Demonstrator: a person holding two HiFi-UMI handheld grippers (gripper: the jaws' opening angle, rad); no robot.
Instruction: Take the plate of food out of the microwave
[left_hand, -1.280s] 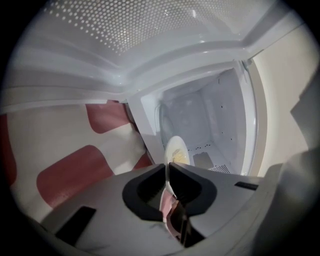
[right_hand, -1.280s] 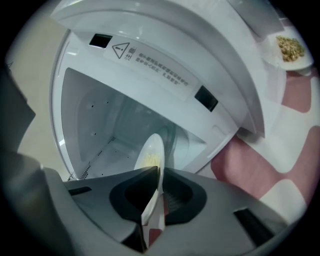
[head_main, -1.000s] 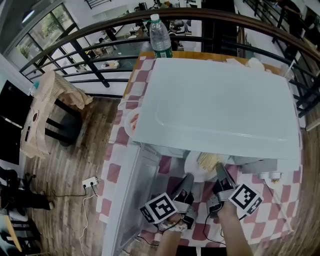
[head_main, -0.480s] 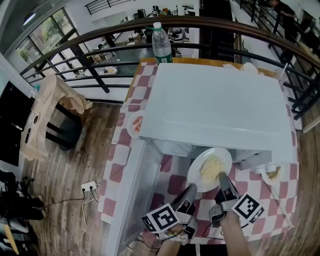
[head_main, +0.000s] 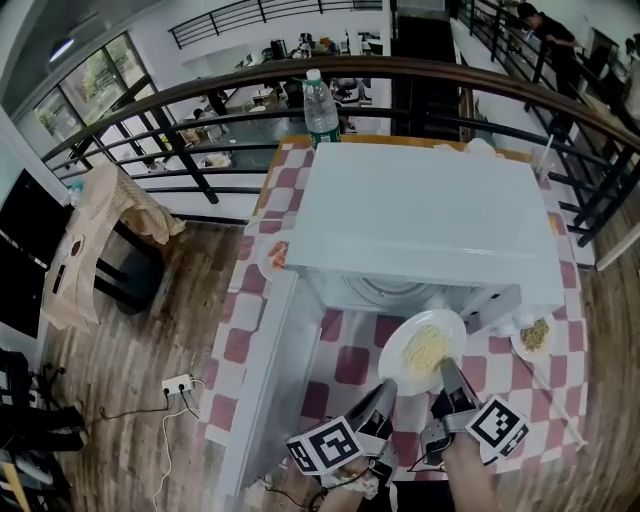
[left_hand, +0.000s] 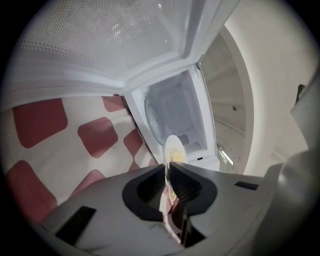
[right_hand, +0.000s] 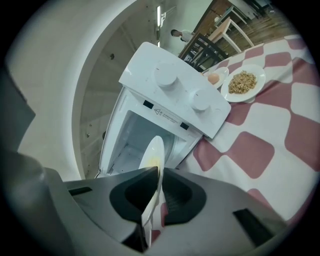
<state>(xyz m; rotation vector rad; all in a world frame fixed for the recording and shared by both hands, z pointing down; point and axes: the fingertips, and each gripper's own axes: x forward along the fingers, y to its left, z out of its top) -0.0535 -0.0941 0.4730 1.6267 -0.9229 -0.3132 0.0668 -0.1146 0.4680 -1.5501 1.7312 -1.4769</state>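
microwave (head_main: 420, 220): smooth white, soft sheen | plate (head_main: 393, 358): smooth glossy white glaze | tablecloth (head_main: 350, 365): matt checked cloth | floor (head_main: 130, 340): wood planks, dull | bottle (head_main: 321, 108): clear shiny plastic

The counter (head_main: 352, 365), covered in a red-and-white checked cloth, fills the middle of the frame and carries a white microwave (head_main: 425, 225) at centre with its door open, a water bottle (head_main: 321, 108) at the top edge, a small plate (head_main: 272, 255) at left and a dish of grains (head_main: 534, 336) at lower right.
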